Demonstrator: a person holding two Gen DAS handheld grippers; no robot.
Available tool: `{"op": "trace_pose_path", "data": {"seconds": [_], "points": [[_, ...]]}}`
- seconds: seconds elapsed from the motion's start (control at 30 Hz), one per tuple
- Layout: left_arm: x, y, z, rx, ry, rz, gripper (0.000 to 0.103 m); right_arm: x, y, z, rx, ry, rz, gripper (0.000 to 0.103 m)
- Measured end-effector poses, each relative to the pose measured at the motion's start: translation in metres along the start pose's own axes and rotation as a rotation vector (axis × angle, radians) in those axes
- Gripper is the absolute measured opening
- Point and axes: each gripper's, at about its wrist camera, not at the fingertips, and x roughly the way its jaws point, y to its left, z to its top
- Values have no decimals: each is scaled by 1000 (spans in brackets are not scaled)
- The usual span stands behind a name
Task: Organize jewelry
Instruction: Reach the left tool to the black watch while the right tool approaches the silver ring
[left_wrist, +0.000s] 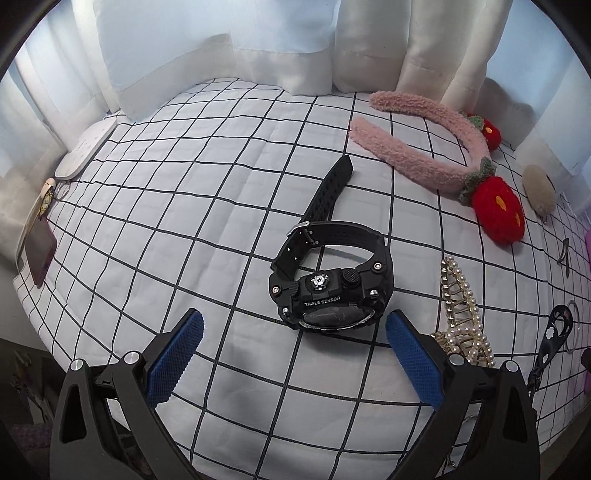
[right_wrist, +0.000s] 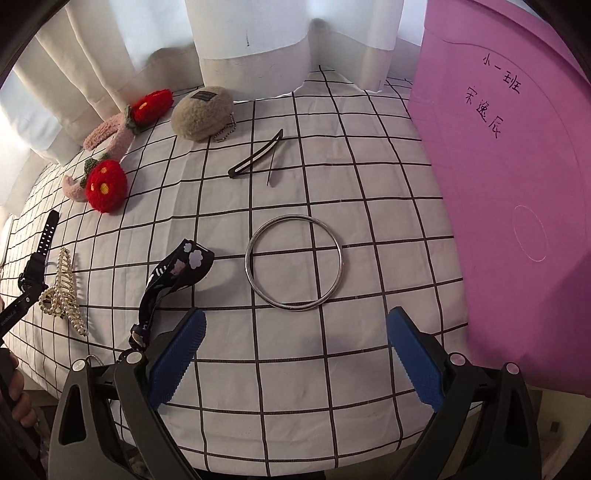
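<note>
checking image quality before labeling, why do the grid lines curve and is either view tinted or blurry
Left wrist view: fisheye bends the checked tablecloth lines, cool bluish cast from backlit white curtains, black rubber-strapped watch sharp. Right wrist view: same bending, warmer tone, thin silver metal bangle crisp with faint shadow, large pink board evenly lit.

A white cloth with a black grid (left_wrist: 177, 229) covers the surface and fills most of both views. Pale curtains (left_wrist: 221, 44) hang along the top of the frame behind it. A large pink board (right_wrist: 509, 192) with handwritten characters stands at the right of the right wrist view. At the far left of the left wrist view lie a flat white device (left_wrist: 86, 147) and a dark card (left_wrist: 38, 254).
</note>
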Motion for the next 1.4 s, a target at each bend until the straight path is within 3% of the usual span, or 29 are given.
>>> {"op": "trace_pose_path", "data": {"seconds": [0.43,0.6,0.87,1.1,1.4], "points": [[24,-4,8,25,-10,-4,97,49,-7,22,21,41,-46,94],[31,-2,10,-3,-7,-42,97,51,-9,31,13,16,-39,94],[32,-4,9,5,-73,-42,98,51,-2,38,-10,-52,-36,94],[32,-4,10,23,-59,-51,98,55,9,35,-91,-41,-5,94],[35,-2,13,65,-63,-72,98,57,11,35,-117,-104,8,94]]}}
